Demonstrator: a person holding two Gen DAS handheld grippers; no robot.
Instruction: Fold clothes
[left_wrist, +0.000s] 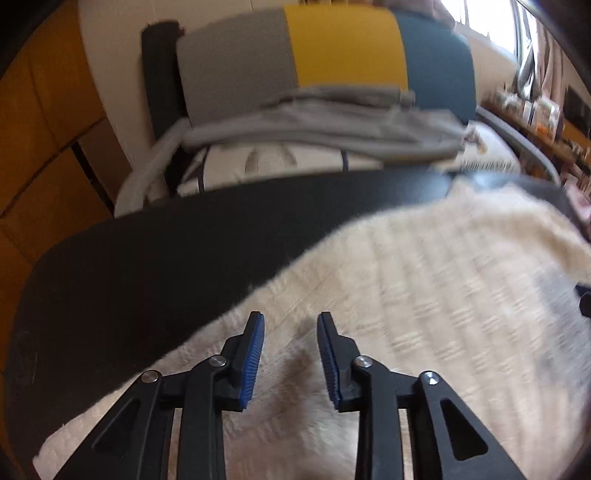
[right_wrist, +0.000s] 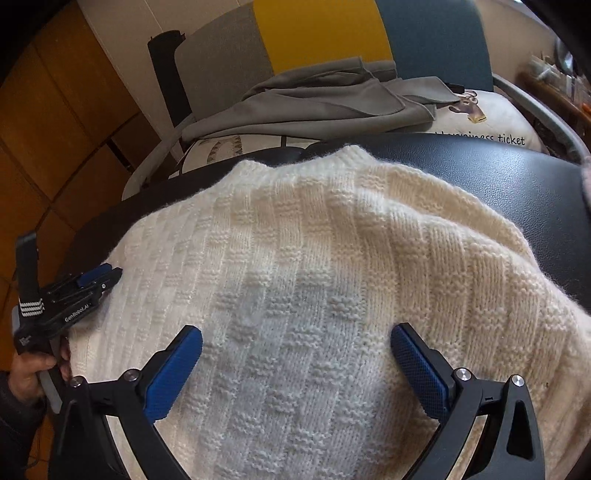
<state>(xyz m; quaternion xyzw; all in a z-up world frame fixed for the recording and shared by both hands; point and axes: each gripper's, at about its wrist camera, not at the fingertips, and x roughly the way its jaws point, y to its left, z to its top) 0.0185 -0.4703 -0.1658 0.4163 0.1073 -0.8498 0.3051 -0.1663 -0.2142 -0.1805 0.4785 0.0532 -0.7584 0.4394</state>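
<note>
A cream knit sweater (right_wrist: 314, 240) lies spread on a black tabletop (right_wrist: 517, 177), its neck end pointing away from me. My right gripper (right_wrist: 297, 332) hovers just over the sweater's middle, jaws wide apart, nothing between the blue pads. My left gripper (left_wrist: 290, 321) sits over the sweater (left_wrist: 424, 277) near its left edge, where the cloth meets the bare tabletop (left_wrist: 147, 251). Its pads stand a narrow gap apart with only cloth below them. In the right wrist view the left gripper (right_wrist: 99, 275) shows at the sweater's left side, held by a hand (right_wrist: 26, 373).
Behind the table stands a chair with a grey, yellow and teal back (left_wrist: 347, 44). A crumpled grey garment (right_wrist: 314, 103) lies on its printed seat cushion (right_wrist: 491, 122). Brown wooden panels (right_wrist: 55, 129) fill the left side. Cluttered shelves (left_wrist: 535, 110) are at the far right.
</note>
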